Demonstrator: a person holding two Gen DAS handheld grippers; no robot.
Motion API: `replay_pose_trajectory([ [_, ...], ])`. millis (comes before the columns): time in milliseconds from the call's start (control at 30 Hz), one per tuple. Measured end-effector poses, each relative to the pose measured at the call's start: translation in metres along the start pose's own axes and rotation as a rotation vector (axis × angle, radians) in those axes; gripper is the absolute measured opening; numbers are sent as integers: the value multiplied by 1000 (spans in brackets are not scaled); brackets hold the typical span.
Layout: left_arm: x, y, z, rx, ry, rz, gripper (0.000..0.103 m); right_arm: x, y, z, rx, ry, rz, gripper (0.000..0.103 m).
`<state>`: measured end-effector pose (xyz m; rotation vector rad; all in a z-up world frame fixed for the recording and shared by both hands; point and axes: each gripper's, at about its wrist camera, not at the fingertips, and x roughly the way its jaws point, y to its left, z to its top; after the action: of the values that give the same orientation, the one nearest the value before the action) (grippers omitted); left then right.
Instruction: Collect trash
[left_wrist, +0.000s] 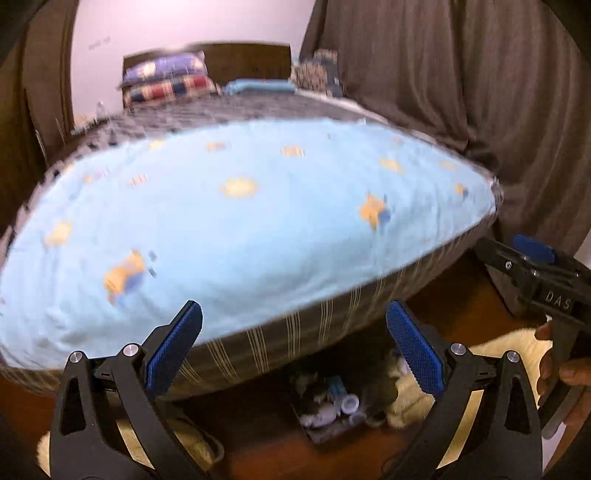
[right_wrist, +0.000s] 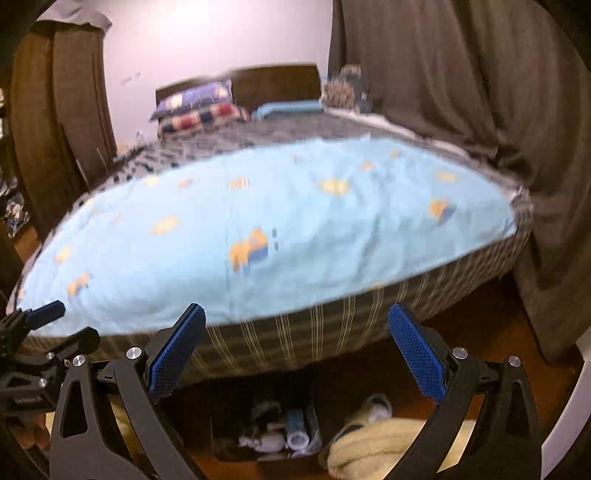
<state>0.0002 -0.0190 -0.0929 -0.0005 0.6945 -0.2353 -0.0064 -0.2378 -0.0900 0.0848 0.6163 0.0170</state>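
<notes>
Both tools stood wide apart at the jaws and held nothing: the left gripper and the right gripper each showed blue pads with only air between them. In the left wrist view the right gripper also appeared at the edge, with the person's hand around its handle.

The biggest thing in front of them was the bed, with a light blue sheet printed with small yellow figures on top and a dark striped side below. Behind it hung brown curtains, and checked pillows lay at the far end. On the wooden floor by the bed lay a pale fluffy rug.

The trash was low down, between the two views: a small dark bin stood on the floor, just at the foot of the bed, and inside it were crumpled white papers and a light tube-like piece. Beside the bin, on the rug, one more white scrap seemed to remain.

I judge that a drop into the bin was finished and the hands were free. The next move would call for finding leftover trash, perhaps that scrap, and lowering one open gripper around it.
</notes>
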Motion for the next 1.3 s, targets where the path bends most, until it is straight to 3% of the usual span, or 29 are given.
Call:
replay_pose_trajectory([
  [233,-38,-5,18,4,-127,44,95,-40,6,19,-11,-128,-27,100],
  [467,-61,-12,24,13,-191,52,95,-67,7,21,-5,-199,-49,100],
  [1300,-68,-4,19,-12,-189,54,95,-68,12,16,0,-182,-53,100],
])
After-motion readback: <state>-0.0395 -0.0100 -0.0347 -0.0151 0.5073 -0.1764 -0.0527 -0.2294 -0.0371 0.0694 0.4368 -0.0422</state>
